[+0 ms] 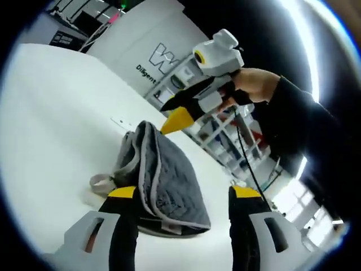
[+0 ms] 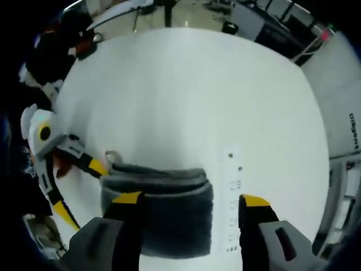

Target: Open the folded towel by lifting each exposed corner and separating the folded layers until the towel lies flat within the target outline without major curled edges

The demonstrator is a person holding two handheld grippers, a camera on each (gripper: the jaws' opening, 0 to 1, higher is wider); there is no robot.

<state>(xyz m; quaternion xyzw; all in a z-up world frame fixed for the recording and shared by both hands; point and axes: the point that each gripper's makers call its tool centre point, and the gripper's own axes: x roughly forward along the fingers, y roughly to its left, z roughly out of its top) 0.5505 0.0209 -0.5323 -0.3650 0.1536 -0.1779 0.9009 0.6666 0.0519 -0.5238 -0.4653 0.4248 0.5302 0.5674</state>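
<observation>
A folded grey quilted towel (image 1: 169,180) with pale edging lies on the white table (image 1: 51,113), its layers bunched up at the far end. My left gripper (image 1: 183,195) is open, with one jaw on either side of the towel's near end. The right gripper (image 1: 177,119), held by a hand (image 1: 254,84), has its yellow tip right by the raised fold. In the right gripper view the towel (image 2: 169,214) sits between the open jaws of my right gripper (image 2: 190,199). The left gripper (image 2: 79,190) comes in from the left with its fingers spread, one tip by the towel's corner loop (image 2: 111,156).
A white strip with small marks (image 2: 234,203) lies on the table beside the towel. A white banner with lettering (image 1: 158,62) and shelves (image 1: 225,135) stand beyond the table. A person in dark clothes (image 2: 56,51) is at the table's edge.
</observation>
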